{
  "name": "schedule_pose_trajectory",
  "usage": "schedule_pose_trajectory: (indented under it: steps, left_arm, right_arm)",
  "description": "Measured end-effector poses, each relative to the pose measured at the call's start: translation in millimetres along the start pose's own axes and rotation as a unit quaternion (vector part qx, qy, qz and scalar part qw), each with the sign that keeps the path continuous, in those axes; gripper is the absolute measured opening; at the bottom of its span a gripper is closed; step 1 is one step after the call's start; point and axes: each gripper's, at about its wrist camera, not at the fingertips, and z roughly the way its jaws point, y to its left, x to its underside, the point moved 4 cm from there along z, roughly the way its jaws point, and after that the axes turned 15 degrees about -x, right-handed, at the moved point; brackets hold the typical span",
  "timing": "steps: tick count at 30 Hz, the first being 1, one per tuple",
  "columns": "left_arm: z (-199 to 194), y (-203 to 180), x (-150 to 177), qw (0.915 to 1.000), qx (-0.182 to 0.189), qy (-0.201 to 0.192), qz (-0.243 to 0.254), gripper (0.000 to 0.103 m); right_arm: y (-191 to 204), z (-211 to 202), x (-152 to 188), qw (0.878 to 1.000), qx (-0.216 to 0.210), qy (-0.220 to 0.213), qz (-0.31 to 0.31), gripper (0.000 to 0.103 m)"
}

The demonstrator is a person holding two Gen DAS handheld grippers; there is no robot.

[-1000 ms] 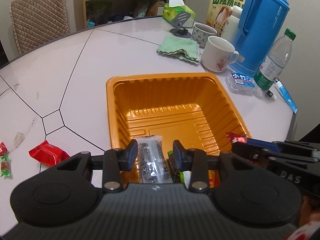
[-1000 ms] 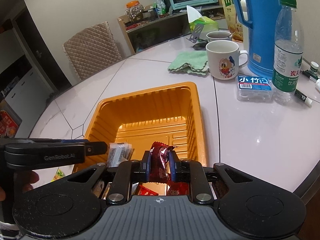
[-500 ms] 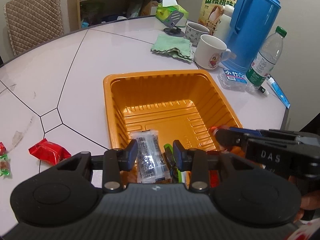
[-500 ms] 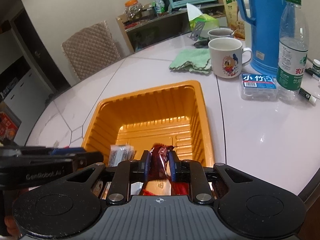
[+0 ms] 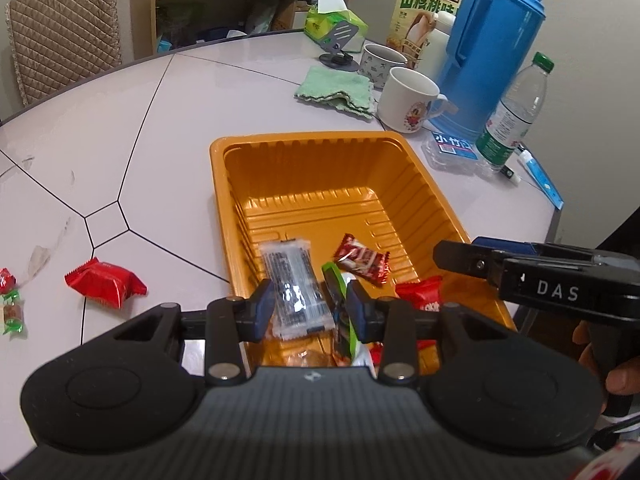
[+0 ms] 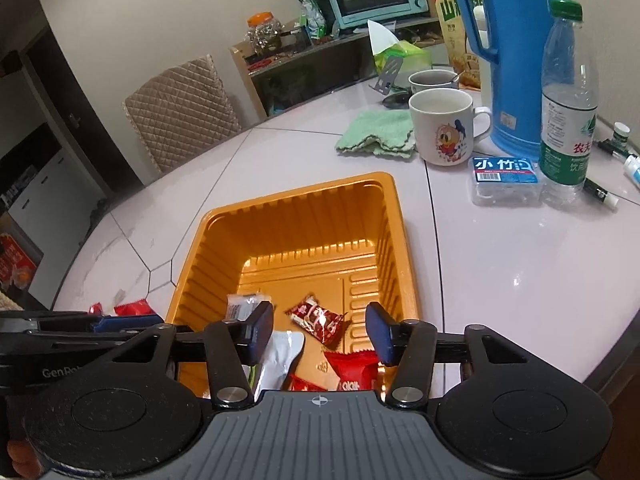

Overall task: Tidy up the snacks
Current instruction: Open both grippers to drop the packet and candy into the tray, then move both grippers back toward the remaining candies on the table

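1. Orange plastic tray [image 5: 224, 184] stands on the pale counter [image 5: 132, 128], with several snacks lying at its near end.
2. The right tongs [image 6: 320, 330] hang over the near part of the tray; their jaws have just been opening and nothing is pressed between them.
3. A dark red wrapped candy [image 6: 317, 319] lies free on the tray floor, below the gap of the right tongs.
4. The left tongs [image 5: 311, 307] are partly parted above the tray; a clear packet with dark print [image 5: 294, 286] lies under them, and I cannot tell if the pads press it.
5. A red snack packet [image 5: 105, 283] and small candies [image 5: 10, 298] lie on the counter, to the left of the tray.
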Motion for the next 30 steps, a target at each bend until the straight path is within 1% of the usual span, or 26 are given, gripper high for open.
schedule_pose_trajectory:
  steps: [2,4,8,10,15,18,20,27,30]
  left_arm:
    - [-4.5,0.8,2.9,1.0000,0.002,0.000,0.001,0.037]
    - [-9.0,1.8,5.4,1.0000,0.001,-0.002,0.001,0.042]
    - [-19.6,2.6,10.5,1.0000,0.003,-0.006,0.003,0.043]
    - [-24.9,3.2,13.2,1.0000,0.004,-0.007,0.002,0.048]
    - [-38.6,5.6,22.2,0.9999,0.004,-0.010,0.001,0.050]
    - [-47.5,9.2,29.6,0.9999,0.002,-0.010,-0.001,0.055]
    - [-52.6,12.3,34.1,0.9999,0.001,-0.011,-0.003,0.055]
    - [-69.0,27.1,54.0,0.9998,-0.013,-0.005,-0.014,0.065]
    - [-75.1,35.2,63.5,0.9996,-0.023,-0.002,-0.016,0.065]
  right_arm:
    - [1.4,-3.6,3.2,1.000,0.000,0.004,0.003,0.057]
    - [3.6,-7.3,7.1,1.000,0.000,0.009,0.004,0.061]
    - [9.8,-14.8,13.7,1.000,-0.001,0.016,0.003,0.072]
    - [13.6,-18.9,16.8,1.000,-0.001,0.019,0.002,0.074]
    - [24.0,-28.2,23.6,1.000,0.001,0.024,-0.002,0.078]
    - [31.3,-32.9,28.7,1.000,0.000,0.027,-0.006,0.080]
    - [36.5,-36.0,32.7,1.000,-0.001,0.029,-0.007,0.080]
    - [54.8,-40.6,47.1,0.999,-0.003,0.042,-0.016,0.082]
    - [63.7,-40.4,54.4,0.998,-0.007,0.052,-0.022,0.082]
